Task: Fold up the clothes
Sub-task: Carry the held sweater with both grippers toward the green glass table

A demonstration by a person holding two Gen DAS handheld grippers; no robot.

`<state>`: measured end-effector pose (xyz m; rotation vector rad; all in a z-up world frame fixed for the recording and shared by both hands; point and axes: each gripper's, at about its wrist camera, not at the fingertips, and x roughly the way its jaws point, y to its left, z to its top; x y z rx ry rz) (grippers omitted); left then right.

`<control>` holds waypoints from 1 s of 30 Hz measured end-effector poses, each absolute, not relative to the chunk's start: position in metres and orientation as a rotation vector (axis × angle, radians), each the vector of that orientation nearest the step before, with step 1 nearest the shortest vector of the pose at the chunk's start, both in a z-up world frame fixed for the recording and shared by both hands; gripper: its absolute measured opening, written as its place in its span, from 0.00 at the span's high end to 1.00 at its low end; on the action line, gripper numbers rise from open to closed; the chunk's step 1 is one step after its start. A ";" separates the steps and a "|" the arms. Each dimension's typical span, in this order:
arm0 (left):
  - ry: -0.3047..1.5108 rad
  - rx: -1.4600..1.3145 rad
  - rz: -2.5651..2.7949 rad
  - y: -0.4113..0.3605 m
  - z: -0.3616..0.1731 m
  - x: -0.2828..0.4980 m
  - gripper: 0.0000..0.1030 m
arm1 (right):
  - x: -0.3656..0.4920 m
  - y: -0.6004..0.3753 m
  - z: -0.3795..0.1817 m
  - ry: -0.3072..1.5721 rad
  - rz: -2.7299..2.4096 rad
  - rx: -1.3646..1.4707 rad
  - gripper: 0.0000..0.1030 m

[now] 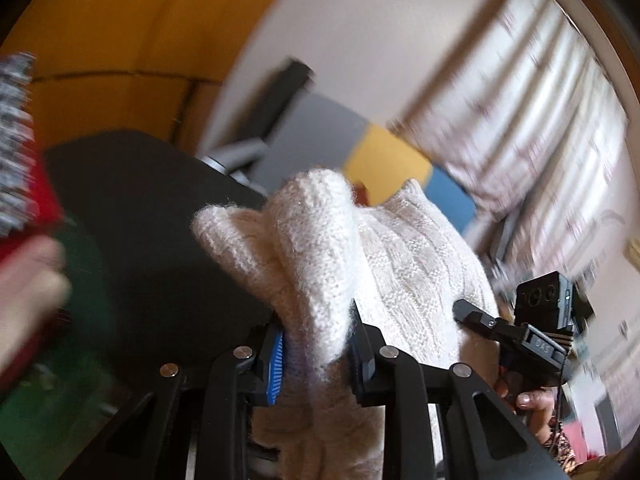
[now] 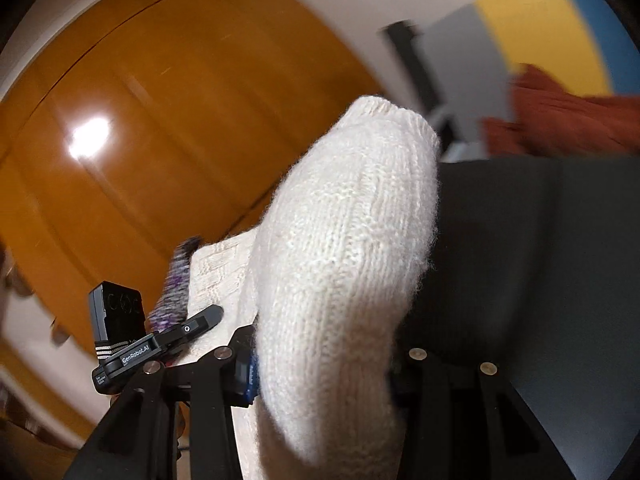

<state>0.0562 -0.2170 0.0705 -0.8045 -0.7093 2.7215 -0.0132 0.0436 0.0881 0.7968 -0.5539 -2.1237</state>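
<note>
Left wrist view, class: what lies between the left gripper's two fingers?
A fold of the cream knitted sweater, pinched by the left gripper; the left wrist view shows it.

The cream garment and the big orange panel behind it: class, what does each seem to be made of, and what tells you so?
Cream garment: knitted yarn, probably wool or a soft blend; stitch rows and a fuzzy halo show, matt finish. Both claws are shut on it.
Orange panel: looks like varnished wood or laminate; smooth and glossy, with a bright light reflection.
</note>
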 end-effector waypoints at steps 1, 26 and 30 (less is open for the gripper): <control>-0.734 -0.781 2.764 -0.236 0.081 0.064 0.76 | -0.024 0.020 0.098 -0.518 -2.085 0.785 0.57; -1.290 -0.856 3.206 -0.570 0.083 0.119 0.71 | -0.161 -0.456 0.140 -0.304 -1.480 1.047 0.55; -1.147 -0.842 3.292 -0.555 0.078 0.103 0.69 | -0.170 -0.449 0.126 -0.327 -1.497 1.041 0.54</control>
